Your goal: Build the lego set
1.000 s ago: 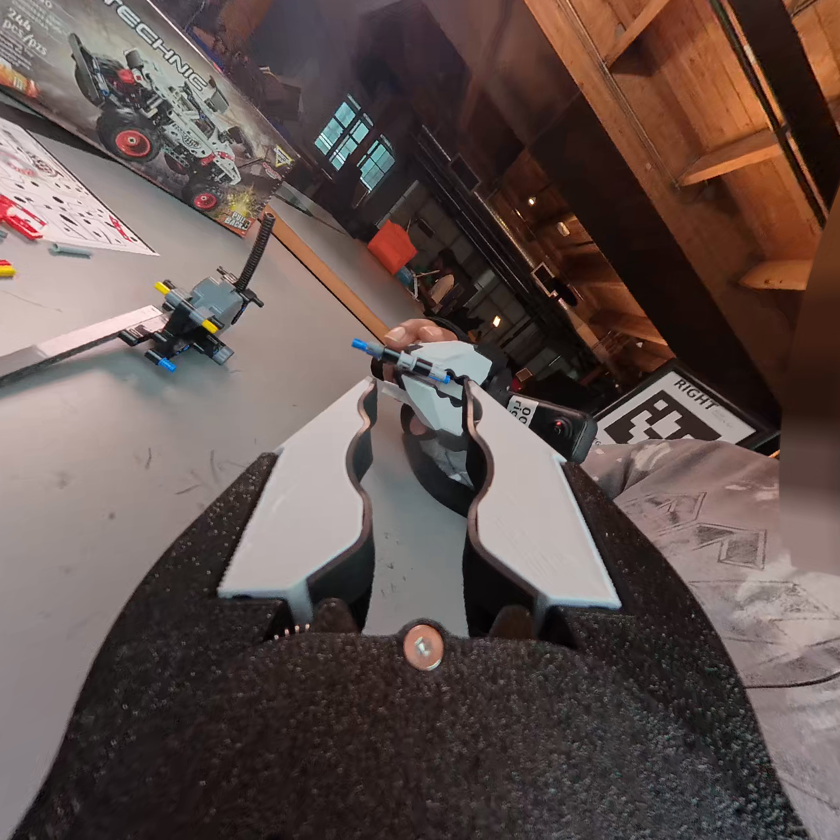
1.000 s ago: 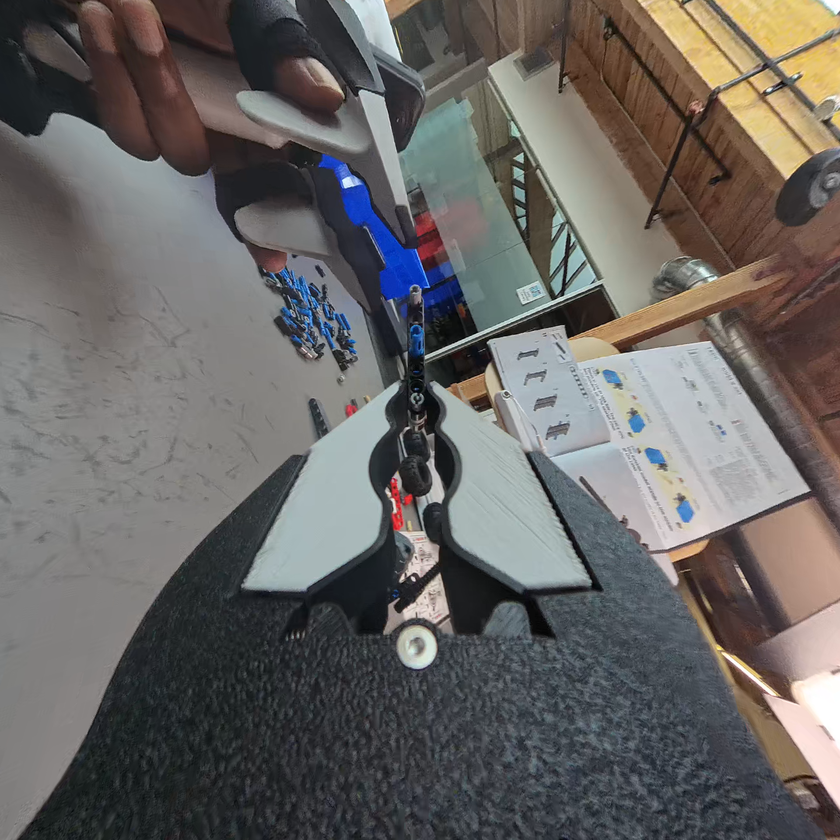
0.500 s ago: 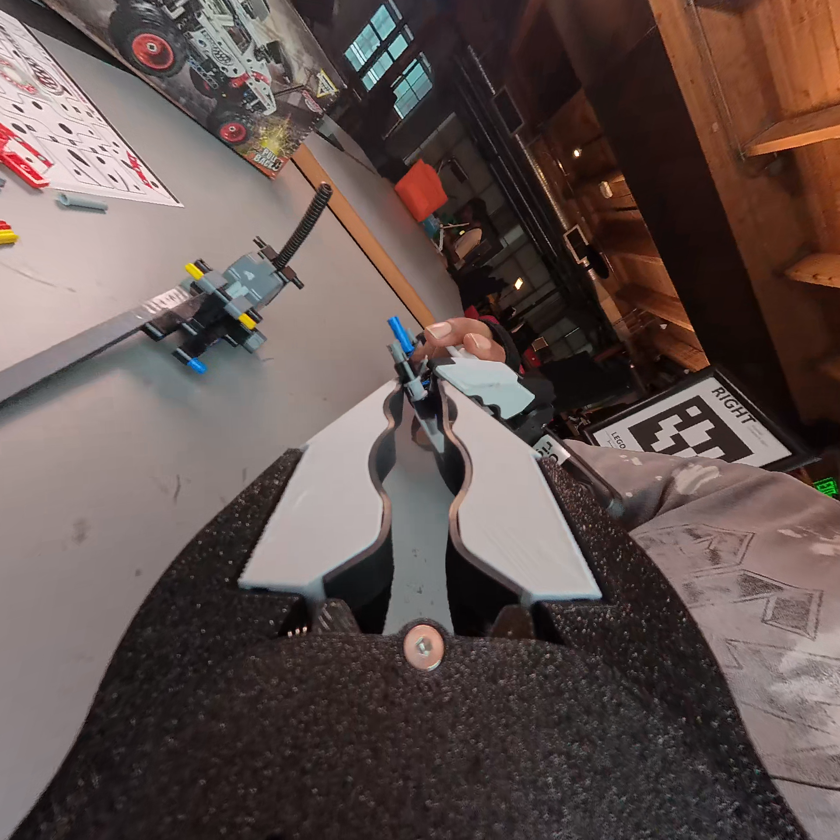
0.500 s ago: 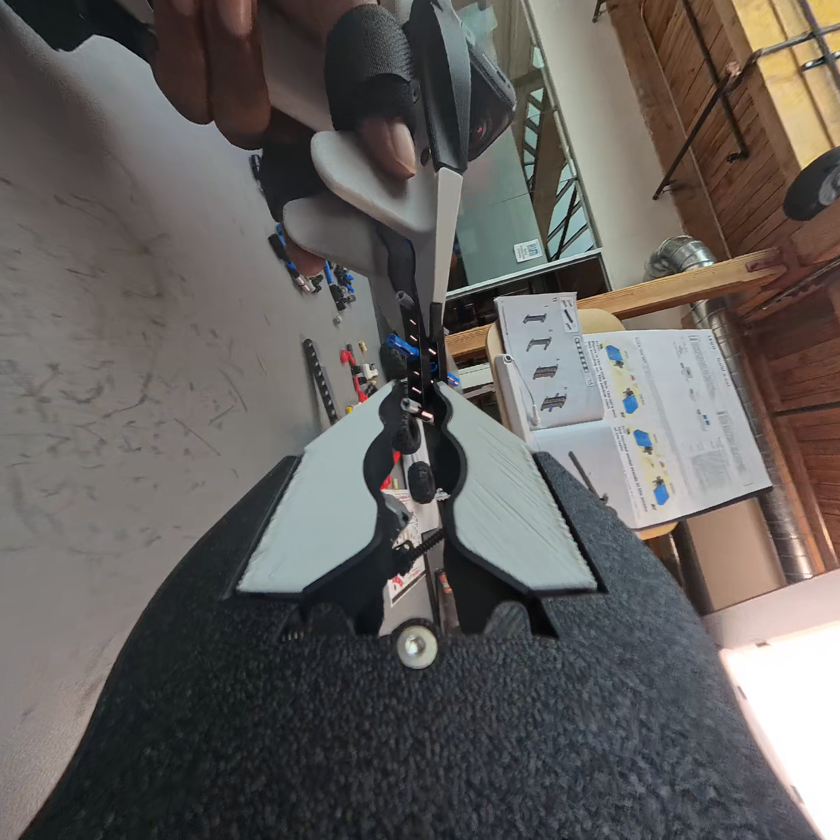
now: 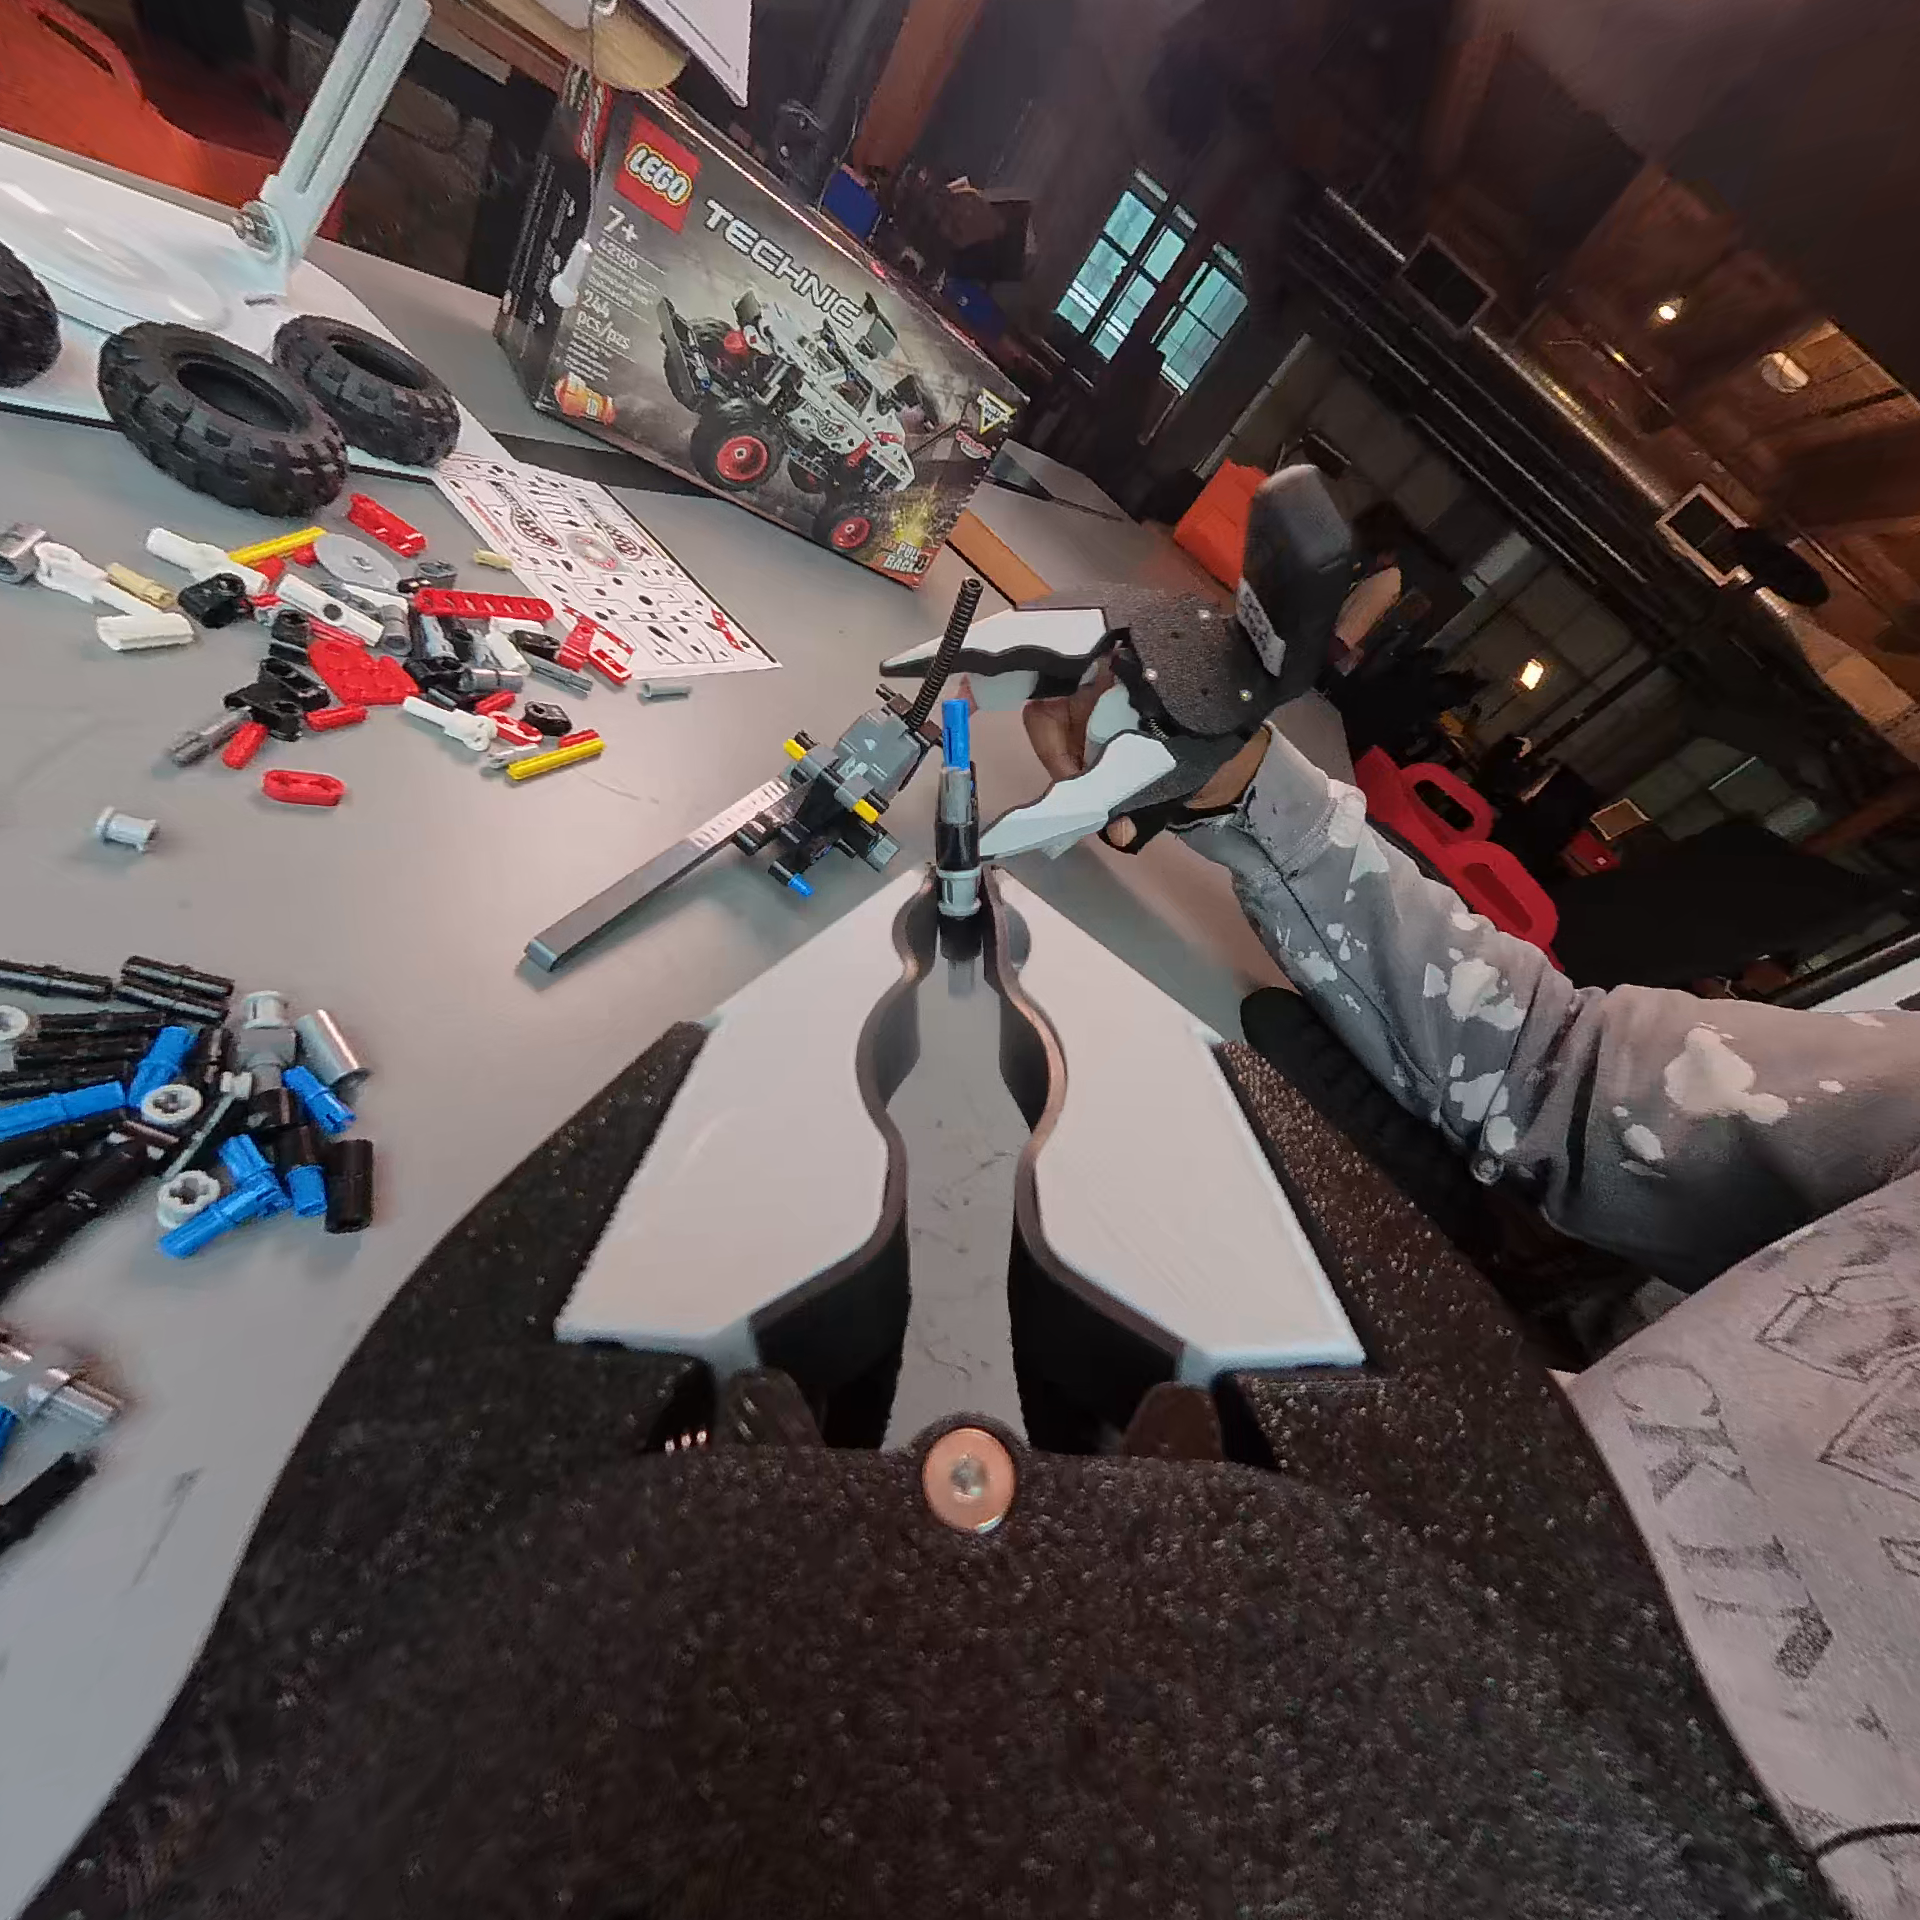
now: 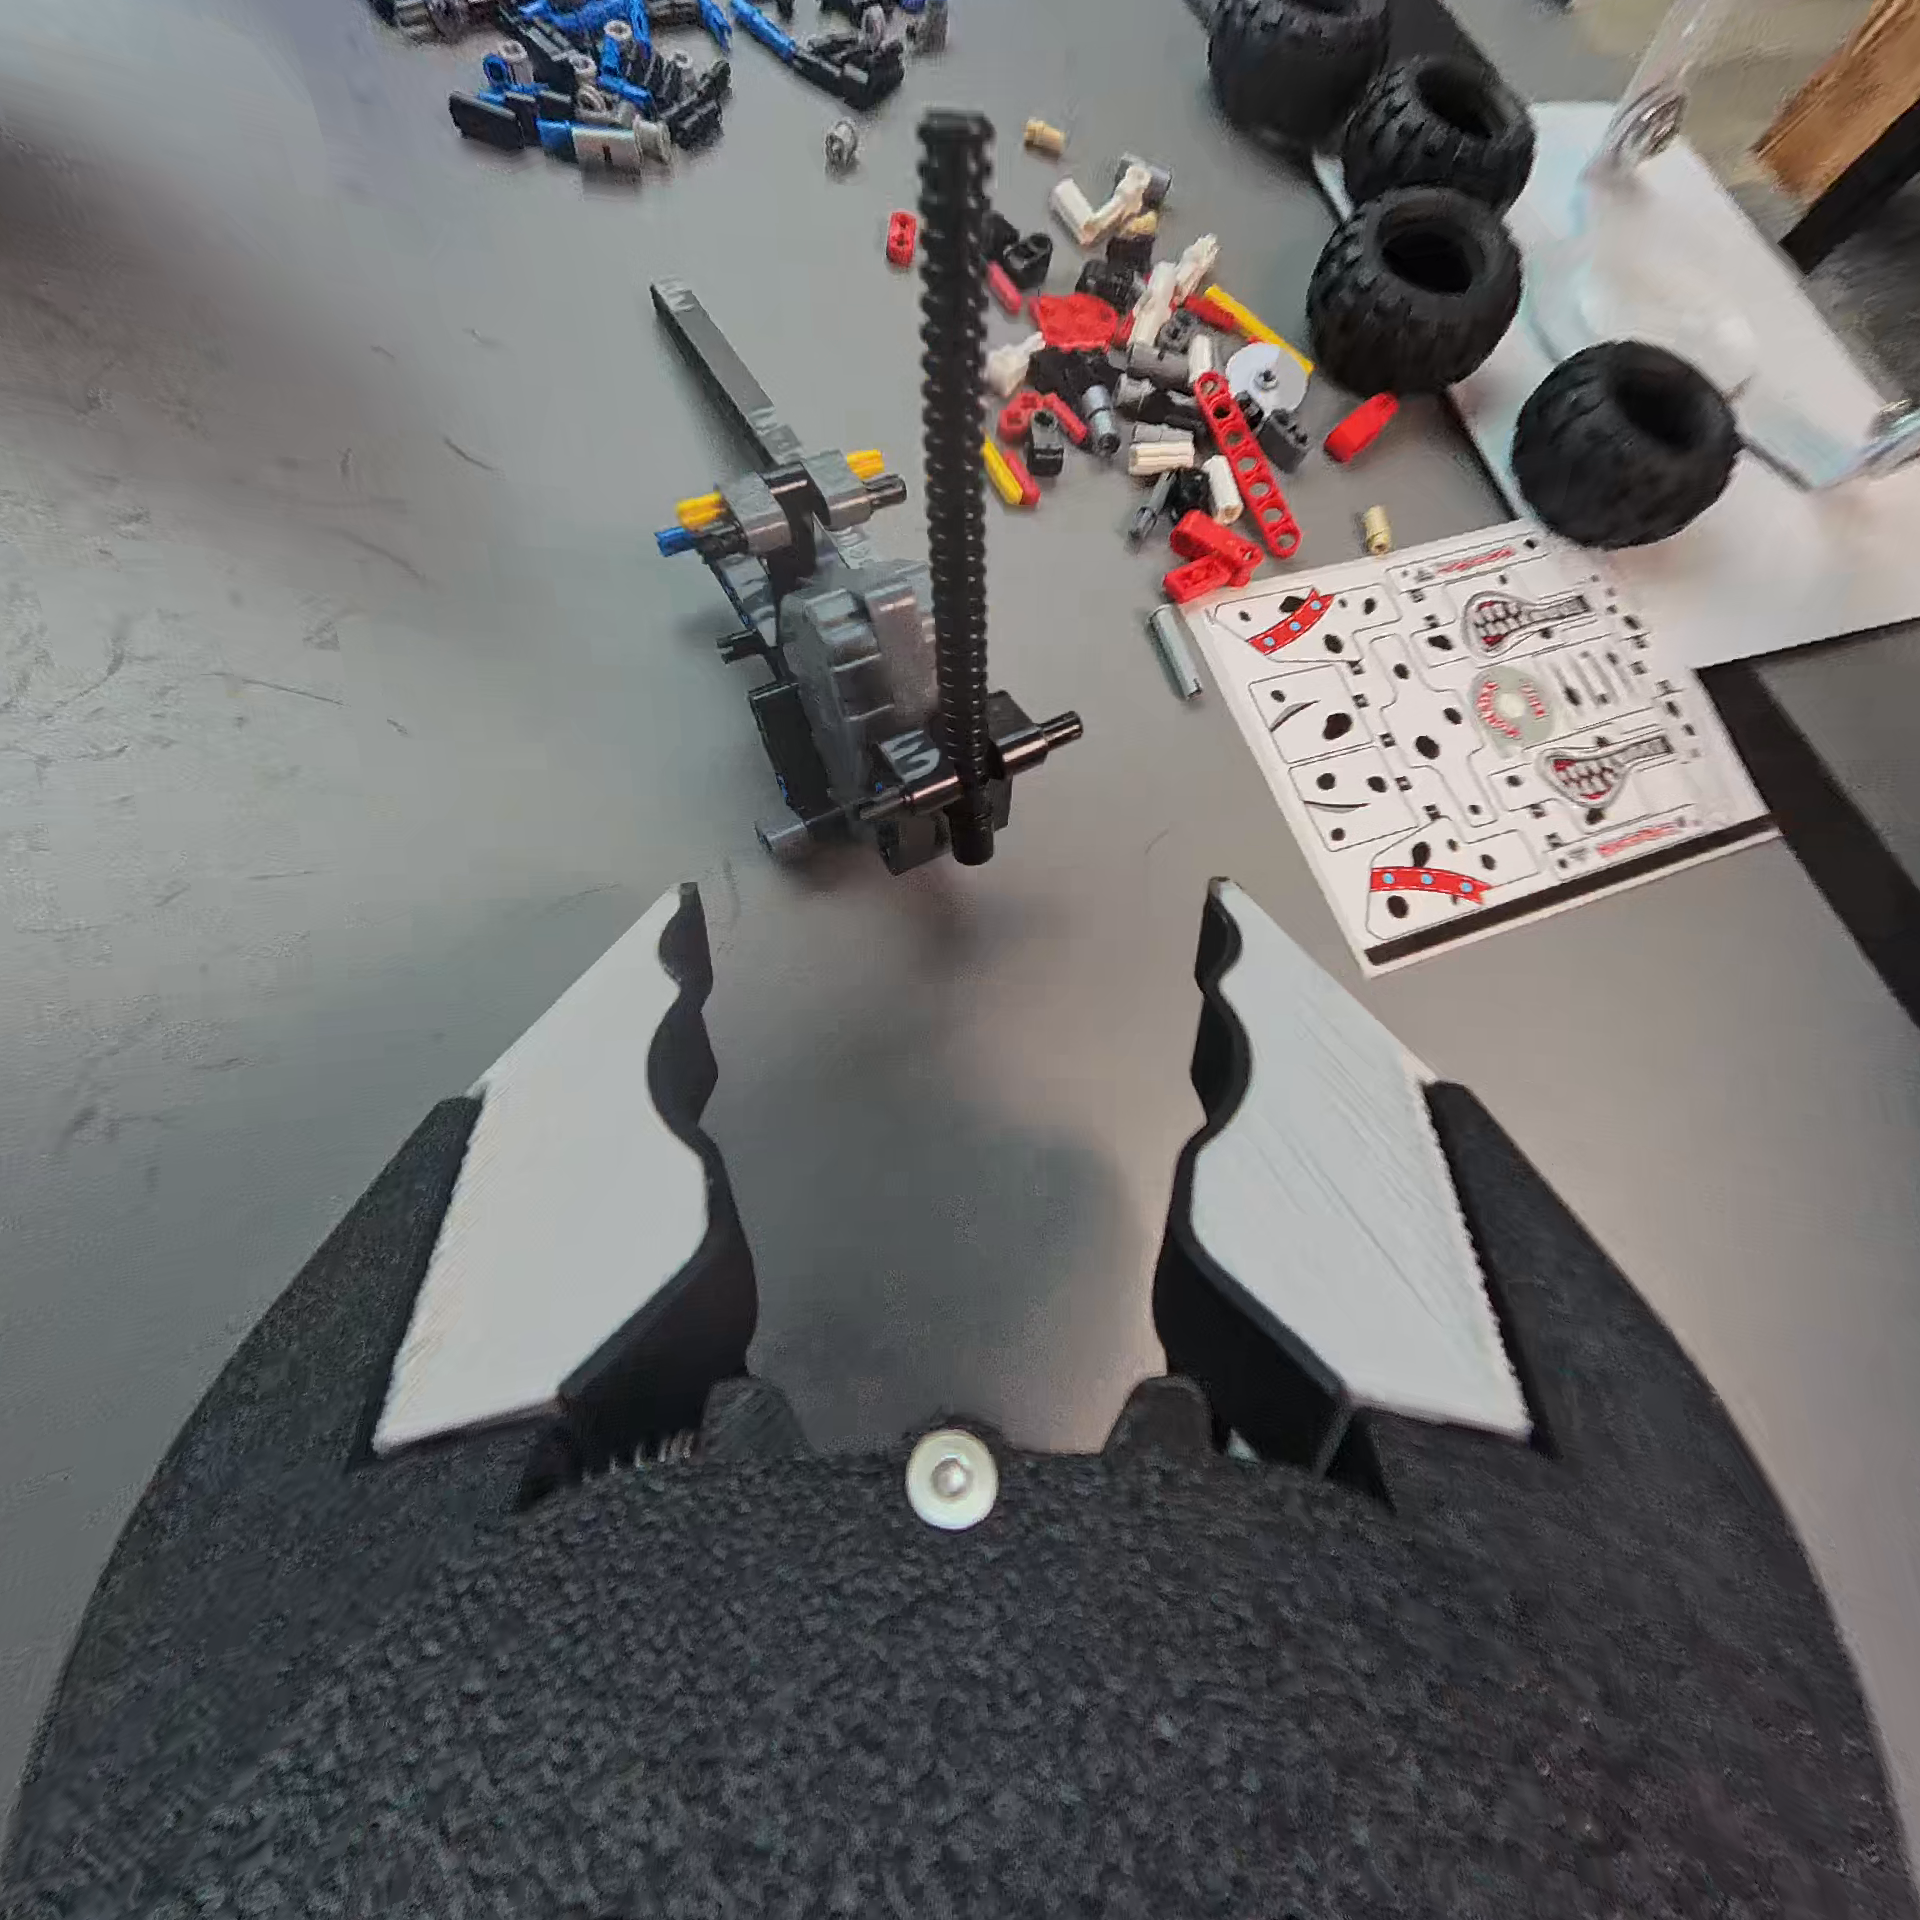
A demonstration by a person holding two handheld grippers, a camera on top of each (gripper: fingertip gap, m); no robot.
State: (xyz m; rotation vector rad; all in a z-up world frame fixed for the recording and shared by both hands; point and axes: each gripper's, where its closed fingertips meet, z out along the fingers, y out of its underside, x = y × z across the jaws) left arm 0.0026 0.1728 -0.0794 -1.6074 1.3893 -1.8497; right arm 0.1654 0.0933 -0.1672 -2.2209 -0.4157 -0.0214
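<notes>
Left gripper (image 5: 958,902) pinched tight on small pin stack (image 5: 956,805), blue tip up, kept clear of table for fitting. Right gripper (image 6: 951,904) wide open, empty, hovering over grey-black assembly (image 6: 842,665) at its 12 o'clock. Loose parts (image 5: 343,655) at 10 o'clock of left gripper.

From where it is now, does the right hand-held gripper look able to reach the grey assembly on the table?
Probably yes. The right hand-held gripper is open and empty, with only bare table between its tips and the assembly. The black ribbed rod standing up from it may get in the way of a top grasp.
</notes>
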